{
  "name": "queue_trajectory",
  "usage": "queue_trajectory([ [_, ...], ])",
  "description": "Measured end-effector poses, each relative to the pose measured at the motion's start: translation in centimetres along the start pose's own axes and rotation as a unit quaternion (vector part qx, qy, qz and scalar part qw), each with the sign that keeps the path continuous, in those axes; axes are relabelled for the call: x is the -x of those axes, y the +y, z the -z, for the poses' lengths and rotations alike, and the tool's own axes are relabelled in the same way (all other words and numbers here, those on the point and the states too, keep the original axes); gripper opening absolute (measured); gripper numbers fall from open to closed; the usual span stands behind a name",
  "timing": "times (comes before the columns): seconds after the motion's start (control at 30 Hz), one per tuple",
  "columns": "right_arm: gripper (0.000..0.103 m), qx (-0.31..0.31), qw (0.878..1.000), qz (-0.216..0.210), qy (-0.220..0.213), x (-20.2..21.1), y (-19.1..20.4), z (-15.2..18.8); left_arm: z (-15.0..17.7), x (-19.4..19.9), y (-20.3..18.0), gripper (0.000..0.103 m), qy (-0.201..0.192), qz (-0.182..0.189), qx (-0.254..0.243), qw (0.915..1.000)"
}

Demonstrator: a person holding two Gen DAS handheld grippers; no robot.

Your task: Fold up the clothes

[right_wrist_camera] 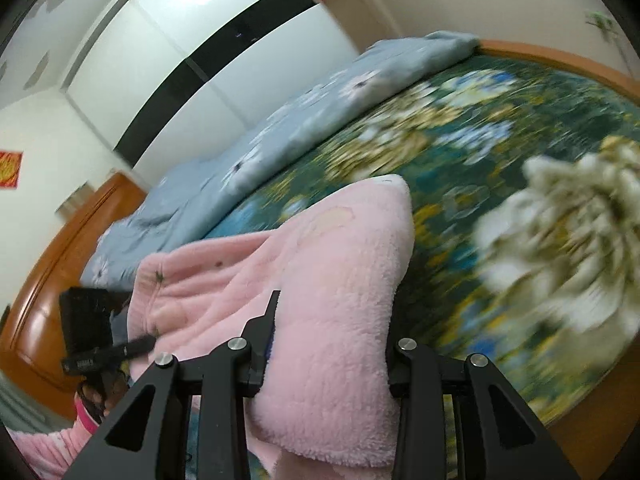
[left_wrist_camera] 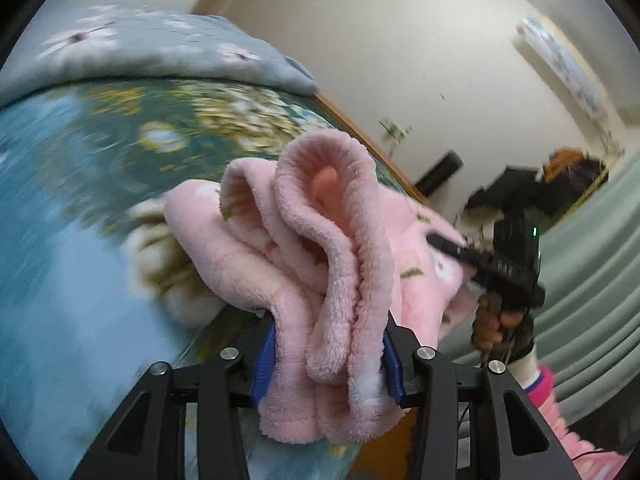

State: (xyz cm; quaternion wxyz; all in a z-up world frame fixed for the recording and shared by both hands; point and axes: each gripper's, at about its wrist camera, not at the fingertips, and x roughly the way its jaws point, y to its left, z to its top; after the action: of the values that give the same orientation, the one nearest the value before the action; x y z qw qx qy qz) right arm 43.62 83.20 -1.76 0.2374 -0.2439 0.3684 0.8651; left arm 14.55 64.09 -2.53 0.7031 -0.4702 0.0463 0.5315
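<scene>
A pink fleece garment [left_wrist_camera: 320, 216] hangs bunched in thick folds above the bed. My left gripper [left_wrist_camera: 328, 360] is shut on one bunched edge, its blue pads [left_wrist_camera: 264, 364] pressing the fleece from both sides. In the left wrist view my right gripper [left_wrist_camera: 452, 246] grips the far side of the same garment. In the right wrist view the pink garment [right_wrist_camera: 320, 248] fills the gap between the fingers of my right gripper [right_wrist_camera: 332, 344], which is shut on it. My left gripper [right_wrist_camera: 136, 346] shows at the left, at the garment's other end. The cloth hides the right gripper's pads.
Below lies a bed with a blue-green floral sheet [right_wrist_camera: 460, 140] and a grey-blue flowered quilt [right_wrist_camera: 280, 128] along its far side. An orange wooden bed frame [right_wrist_camera: 48, 280] rims it. A white wardrobe [right_wrist_camera: 200, 40] stands behind. A green curtain [left_wrist_camera: 592, 260] and dark clutter [left_wrist_camera: 520, 188] lie to the right.
</scene>
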Motion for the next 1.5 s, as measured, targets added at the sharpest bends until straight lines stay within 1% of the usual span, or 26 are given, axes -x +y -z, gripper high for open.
queue_trajectory([
  [0.07, 0.037, 0.002, 1.000, 0.018, -0.005, 0.6, -2.4, -2.4, -1.8, -2.4, -1.0, 0.046, -0.007, 0.013, -0.003, 0.9999],
  [0.13, 0.037, 0.016, 0.999, 0.037, -0.008, 1.1, -4.2, -4.9, -3.1, -4.6, -1.7, 0.046, -0.020, 0.029, 0.005, 0.9994],
  [0.23, 0.037, 0.043, 0.997, 0.058, -0.020, 1.8, -6.6, -8.1, -3.4, -7.9, -3.2, 0.046, -0.030, 0.051, 0.009, 0.9982],
  [0.3, 0.037, 0.050, 0.997, 0.060, -0.028, 1.7, -8.9, -9.4, -2.5, -10.6, -3.6, 0.046, -0.016, 0.043, 0.006, 0.9989],
  [0.4, 0.038, 0.014, 0.997, 0.070, -0.011, -0.4, -13.4, -9.0, -1.0, -14.7, -1.9, 0.046, 0.026, 0.042, 0.036, 0.9981],
  [0.47, 0.038, -0.003, 0.996, 0.085, 0.015, -2.5, -15.7, -7.6, 0.0, -15.6, -0.6, 0.046, 0.036, 0.054, 0.059, 0.9961],
  [0.5, 0.040, -0.010, 0.996, 0.086, 0.020, -3.1, -16.7, -7.0, 0.3, -15.7, -0.3, 0.046, 0.037, 0.058, 0.063, 0.9956],
  [0.57, 0.045, -0.021, 0.997, 0.068, 0.008, -3.1, -17.9, -6.5, 0.3, -15.5, -0.4, 0.046, 0.037, 0.056, 0.055, 0.9962],
  [0.6, 0.045, -0.028, 0.998, 0.062, 0.002, -3.0, -18.4, -6.3, 0.2, -15.5, -0.5, 0.046, 0.040, 0.054, 0.054, 0.9963],
  [0.63, 0.047, -0.035, 0.997, 0.062, -0.002, -2.8, -18.8, -6.3, 0.1, -15.3, -0.6, 0.046, 0.043, 0.051, 0.052, 0.9964],
  [0.73, 0.049, -0.031, 0.997, 0.076, 0.003, -1.9, -18.2, -6.3, -0.3, -14.2, -1.1, 0.046, 0.049, 0.041, 0.036, 0.9973],
  [0.8, 0.050, -0.012, 0.996, 0.088, 0.000, -0.3, -17.0, -6.1, -0.5, -12.2, -1.4, 0.046, 0.037, 0.033, 0.015, 0.9987],
  [0.87, 0.051, 0.005, 0.994, 0.112, -0.013, 1.5, -16.1, -5.8, -1.2, -9.6, -2.2, 0.046, 0.001, 0.004, -0.018, 0.9998],
  [0.93, 0.052, 0.019, 0.989, 0.145, -0.036, 3.0, -14.9, -5.5, -2.2, -7.7, -3.6, 0.046, -0.042, -0.022, -0.053, 0.9975],
  [0.97, 0.052, 0.026, 0.986, 0.156, -0.047, 3.5, -14.3, -5.3, -2.9, -7.2, -4.6, 0.046, -0.055, -0.024, -0.068, 0.9959],
  [1.0, 0.052, 0.034, 0.986, 0.155, -0.053, 3.5, -13.5, -5.3, -3.5, -7.4, -5.6, 0.046, -0.058, -0.023, -0.081, 0.9948],
  [1.03, 0.052, 0.044, 0.986, 0.151, -0.057, 3.2, -12.7, -5.3, -4.1, -7.9, -6.7, 0.047, -0.058, -0.023, -0.093, 0.9936],
  [1.1, 0.056, 0.071, 0.986, 0.142, -0.053, 2.0, -10.8, -5.0, -4.6, -9.7, -8.5, 0.047, -0.052, -0.040, -0.125, 0.9900],
  [1.17, 0.058, 0.101, 0.985, 0.134, -0.040, 0.3, -9.1, -4.5, -4.8, -12.2, -8.9, 0.047, -0.036, -0.069, -0.151, 0.9854],
  [1.2, 0.058, 0.112, 0.984, 0.132, -0.030, -0.6, -8.7, -4.1, -4.7, -13.3, -8.5, 0.047, -0.027, -0.082, -0.156, 0.9841],
  [1.27, 0.059, 0.128, 0.980, 0.149, -0.009, -2.6, -9.0, -2.9, -4.4, -15.2, -7.1, 0.047, -0.008, -0.105, -0.150, 0.9831],
  [1.33, 0.059, 0.128, 0.977, 0.172, -0.002, -3.7, -9.9, -1.8, -4.0, -16.6, -5.2, 0.047, 0.011, -0.114, -0.132, 0.9846],
  [1.43, 0.059, 0.109, 0.979, 0.169, -0.027, -3.8, -10.7, -1.1, -4.0, -17.4, -4.4, 0.047, 0.015, -0.116, -0.125, 0.9853],
  [1.5, 0.059, 0.103, 0.977, 0.184, -0.038, -3.5, -10.0, -1.1, -3.7, -17.0, -4.9, 0.047, 0.012, -0.117, -0.126, 0.9850],
])
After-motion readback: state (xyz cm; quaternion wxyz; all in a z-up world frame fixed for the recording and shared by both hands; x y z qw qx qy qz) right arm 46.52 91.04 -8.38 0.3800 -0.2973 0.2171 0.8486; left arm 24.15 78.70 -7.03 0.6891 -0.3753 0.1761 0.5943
